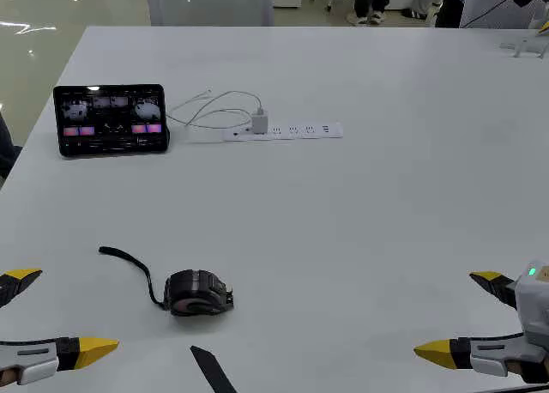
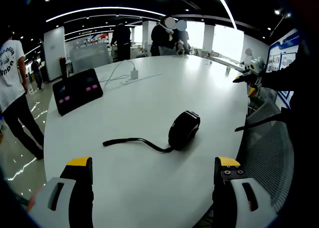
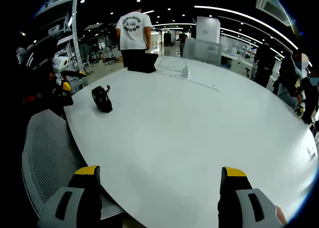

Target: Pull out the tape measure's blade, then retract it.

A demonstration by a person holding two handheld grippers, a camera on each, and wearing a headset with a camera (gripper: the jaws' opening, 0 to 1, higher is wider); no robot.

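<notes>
The black, rounded tape measure lay on the white worktop, its black wrist strap trailing away. It sat between the left gripper and the right gripper, nearer the left. Both grippers' fingers stood wide apart, holding nothing.

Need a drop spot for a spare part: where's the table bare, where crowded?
Widest bare patch: right half of the white table, between the white power strip and the right gripper. Also bare: the band between the black tablet and the black tape measure. Crowded: far left, around tablet, white cable and strip.
</notes>
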